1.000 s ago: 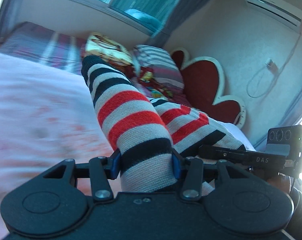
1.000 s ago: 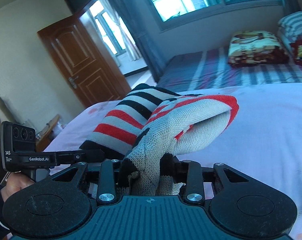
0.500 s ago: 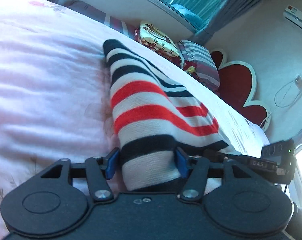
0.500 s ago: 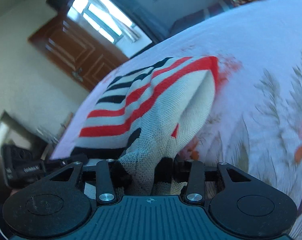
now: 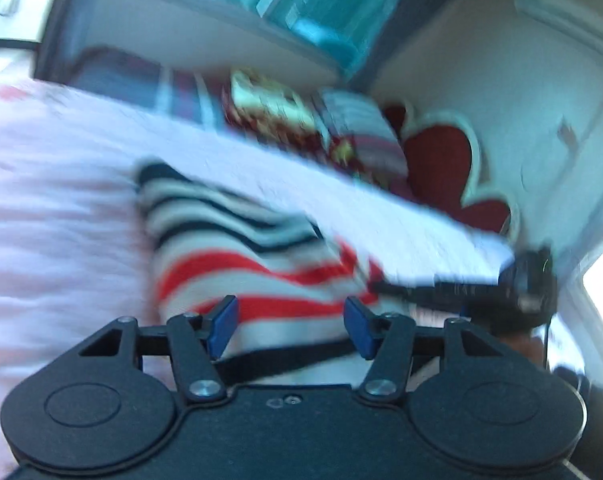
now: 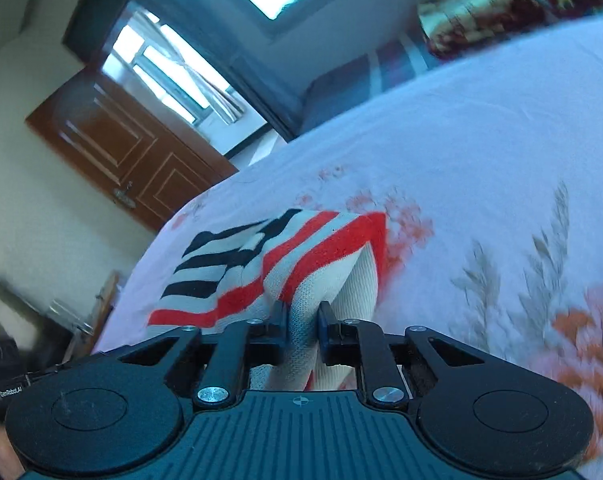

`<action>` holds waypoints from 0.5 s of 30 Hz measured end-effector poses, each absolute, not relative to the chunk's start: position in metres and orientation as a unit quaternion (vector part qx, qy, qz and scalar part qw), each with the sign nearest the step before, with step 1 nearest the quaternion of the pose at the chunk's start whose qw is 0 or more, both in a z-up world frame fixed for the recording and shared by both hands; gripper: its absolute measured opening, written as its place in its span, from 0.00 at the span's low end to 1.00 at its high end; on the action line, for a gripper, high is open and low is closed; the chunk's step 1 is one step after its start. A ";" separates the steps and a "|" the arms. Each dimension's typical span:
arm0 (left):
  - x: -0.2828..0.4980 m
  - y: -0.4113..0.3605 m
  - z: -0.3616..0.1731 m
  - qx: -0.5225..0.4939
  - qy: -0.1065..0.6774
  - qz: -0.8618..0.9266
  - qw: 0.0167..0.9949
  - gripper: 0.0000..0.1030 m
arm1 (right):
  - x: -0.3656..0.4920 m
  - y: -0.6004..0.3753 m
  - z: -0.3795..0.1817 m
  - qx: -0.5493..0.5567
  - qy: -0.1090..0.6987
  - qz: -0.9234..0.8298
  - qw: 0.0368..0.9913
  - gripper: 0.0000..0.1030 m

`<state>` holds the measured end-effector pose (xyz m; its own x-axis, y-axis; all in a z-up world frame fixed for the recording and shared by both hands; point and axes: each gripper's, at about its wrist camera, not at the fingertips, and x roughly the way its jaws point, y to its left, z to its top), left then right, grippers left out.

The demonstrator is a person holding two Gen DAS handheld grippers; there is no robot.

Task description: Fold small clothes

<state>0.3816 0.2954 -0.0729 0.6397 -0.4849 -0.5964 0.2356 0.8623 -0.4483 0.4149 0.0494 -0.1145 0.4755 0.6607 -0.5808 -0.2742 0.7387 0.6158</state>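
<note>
While the right gripper (image 6: 303, 322) pinches the striped garment (image 6: 285, 256) at lower centre to pin its fold, the left gripper (image 5: 291, 326) sits spread (blurred view). Garment lies flat on the bedsheet (image 6: 481, 152); release seems next.

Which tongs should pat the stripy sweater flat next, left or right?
Probably the left tongs: their pads stand apart with the stripy sweater lying loose between them on the bed, so they look free. The right tongs are pinched shut on its folded edge.
</note>
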 end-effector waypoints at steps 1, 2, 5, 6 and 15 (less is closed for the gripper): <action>0.387 0.284 -0.082 -0.118 0.394 -0.178 0.894 0.51 | 0.412 0.054 -0.120 0.206 0.442 0.270 0.830 0.14; 0.388 0.274 -0.088 -0.061 0.399 -0.162 0.901 0.48 | 0.413 0.053 -0.129 0.201 0.455 0.265 0.826 0.14; 0.386 0.266 -0.088 -0.030 0.393 -0.158 0.905 0.48 | 0.407 0.052 -0.123 0.182 0.454 0.260 0.833 0.15; 0.384 0.265 -0.086 -0.021 0.391 -0.159 0.906 0.48 | 0.401 0.053 -0.115 0.164 0.446 0.258 0.841 0.15; 0.318 0.269 -0.060 -0.018 0.338 -0.149 0.929 0.48 | 0.309 0.074 -0.057 0.053 0.380 0.338 0.860 0.14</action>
<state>0.3178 0.2690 -0.0600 0.7267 -0.2894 -0.6230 0.2648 0.9548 -0.1346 0.3092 0.0738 -0.0571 0.4836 0.6209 -0.6169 -0.5403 0.7662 0.3477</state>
